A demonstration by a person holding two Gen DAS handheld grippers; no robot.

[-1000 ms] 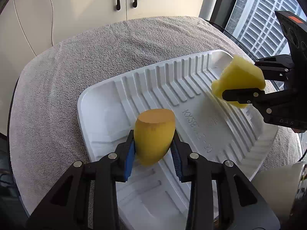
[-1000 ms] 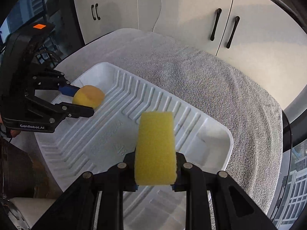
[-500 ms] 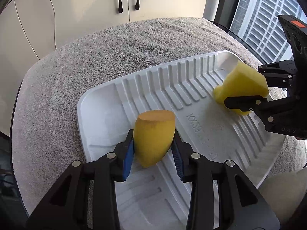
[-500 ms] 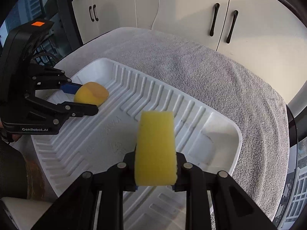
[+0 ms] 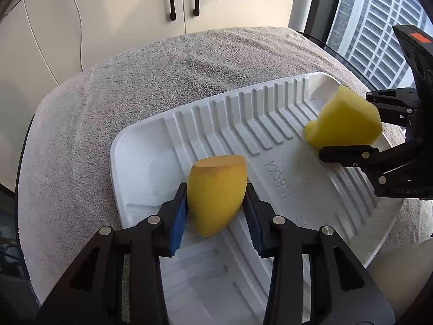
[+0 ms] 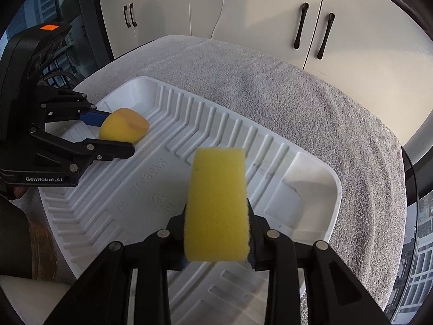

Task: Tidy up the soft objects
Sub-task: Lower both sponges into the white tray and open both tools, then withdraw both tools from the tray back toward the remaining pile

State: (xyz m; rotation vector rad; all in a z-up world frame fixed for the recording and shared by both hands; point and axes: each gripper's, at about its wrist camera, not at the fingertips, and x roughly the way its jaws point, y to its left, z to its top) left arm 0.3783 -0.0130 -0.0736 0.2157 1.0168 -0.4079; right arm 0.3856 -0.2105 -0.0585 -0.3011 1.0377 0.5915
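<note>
Two yellow foam pieces are all we count of the soft things, one in each gripper, over a single white ribbed plastic tray (image 5: 151, 162) on one grey towel-covered round surface (image 5: 81, 124). The left gripper (image 5: 216, 211) has its blue-padded fingers (image 5: 178, 216) against the sides of a rounded orange-yellow sponge with a flat cut top (image 5: 216, 192), its tip down near the tray floor; the jaws have just been easing apart, yet the pads still touch it, and we cannot tell whether the tip rests on the tray. The right gripper (image 6: 216, 233) grasps a rectangular bright yellow sponge block (image 6: 216, 205) whose lower end hides the fingertips; these jaws too have just widened with the block between them. The embossed lettering on the tray floor is partly covered and hard to read. Four dark cabinet handles show in the right wrist view, only two in the left. The left wrist view alone shows a window with a gridded building (image 5: 370, 32); the right wrist view alone shows the "GenRobot.AI" label on the other gripper and the tray's recycling mark.
</note>
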